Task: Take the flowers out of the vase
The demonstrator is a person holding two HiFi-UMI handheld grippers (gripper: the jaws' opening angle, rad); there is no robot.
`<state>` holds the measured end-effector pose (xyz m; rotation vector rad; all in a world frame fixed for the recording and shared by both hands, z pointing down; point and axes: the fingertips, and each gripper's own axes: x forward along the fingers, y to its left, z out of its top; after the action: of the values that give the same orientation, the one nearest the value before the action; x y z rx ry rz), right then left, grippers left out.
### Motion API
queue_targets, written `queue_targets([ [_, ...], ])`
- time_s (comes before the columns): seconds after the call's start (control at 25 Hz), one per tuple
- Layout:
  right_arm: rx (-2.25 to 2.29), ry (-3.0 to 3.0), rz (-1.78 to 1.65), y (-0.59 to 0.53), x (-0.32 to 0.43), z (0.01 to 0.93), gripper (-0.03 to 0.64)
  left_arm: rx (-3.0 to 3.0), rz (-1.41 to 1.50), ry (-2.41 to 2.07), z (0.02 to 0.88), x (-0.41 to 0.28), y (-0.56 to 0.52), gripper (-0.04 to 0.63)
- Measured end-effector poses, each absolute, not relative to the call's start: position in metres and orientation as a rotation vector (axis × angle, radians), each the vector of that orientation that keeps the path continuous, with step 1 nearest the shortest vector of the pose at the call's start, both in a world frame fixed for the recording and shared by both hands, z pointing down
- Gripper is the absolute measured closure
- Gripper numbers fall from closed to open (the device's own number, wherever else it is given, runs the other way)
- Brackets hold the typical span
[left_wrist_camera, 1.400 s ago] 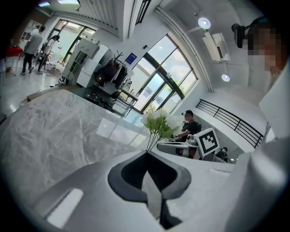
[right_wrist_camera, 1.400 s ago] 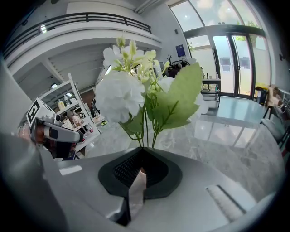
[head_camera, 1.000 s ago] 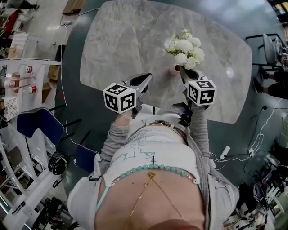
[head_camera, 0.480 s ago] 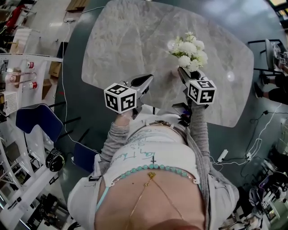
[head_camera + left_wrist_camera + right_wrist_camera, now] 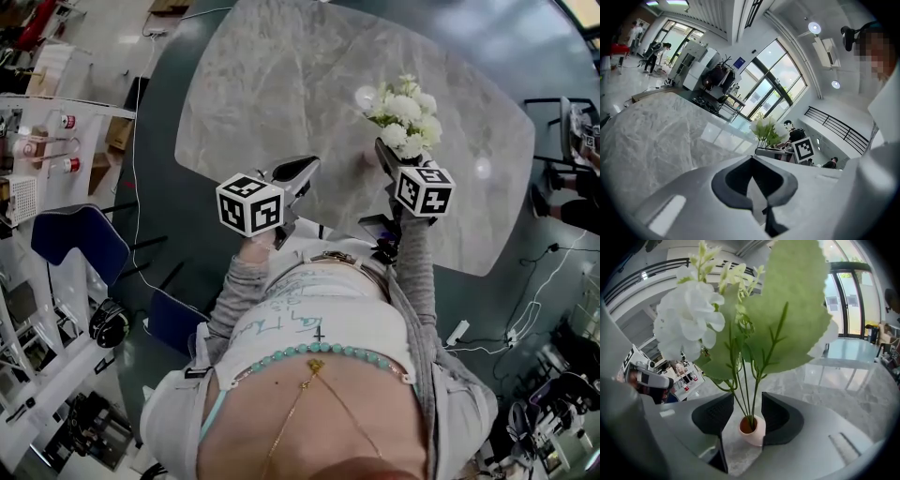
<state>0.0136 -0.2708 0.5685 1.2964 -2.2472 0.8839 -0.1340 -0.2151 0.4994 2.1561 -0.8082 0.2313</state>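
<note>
White flowers [image 5: 407,108] with green leaves stand in a small pink vase [image 5: 368,158] on the grey marble table [image 5: 272,84]. My right gripper [image 5: 382,150] is at the vase, open, with its jaws either side of the thin green stems [image 5: 744,390] just above the vase's mouth [image 5: 752,429]. In the right gripper view [image 5: 747,398] the pads stand clear of the stems, and a white bloom [image 5: 689,317] and a big leaf [image 5: 790,310] fill the upper part. My left gripper [image 5: 298,172] hangs over the near table edge, shut on nothing [image 5: 752,158]. Its view shows the flowers [image 5: 766,130] far off.
A blue chair [image 5: 80,248] and white shelving [image 5: 37,159] stand at the left. Cables [image 5: 525,309] run over the floor at the right. A seated person [image 5: 574,192] is at the right edge. Tall windows [image 5: 764,89] lie beyond the table.
The flowers and my right gripper have shifted slightly to the right in the head view. My left gripper has stayed where it was.
</note>
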Motion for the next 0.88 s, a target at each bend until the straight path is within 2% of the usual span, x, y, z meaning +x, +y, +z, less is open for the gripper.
queue_targets([
  [0.2,1.300,-2.275,0.882,-0.279,0.012,0.568,0.409,2.149,0.230,-0.815,0.500,-0.136,-0.218,0.594],
  [0.52,1.270,-2.311,0.873,-0.281,0.010,0.567,0.499,2.153,0.244,-0.786,0.502,-0.128,-0.222,0.594],
  [0.88,1.284,-2.288,0.822,-0.278,0.007,0.565,0.551,2.184,0.263,-0.722,0.499,-0.119,-0.218,0.594],
])
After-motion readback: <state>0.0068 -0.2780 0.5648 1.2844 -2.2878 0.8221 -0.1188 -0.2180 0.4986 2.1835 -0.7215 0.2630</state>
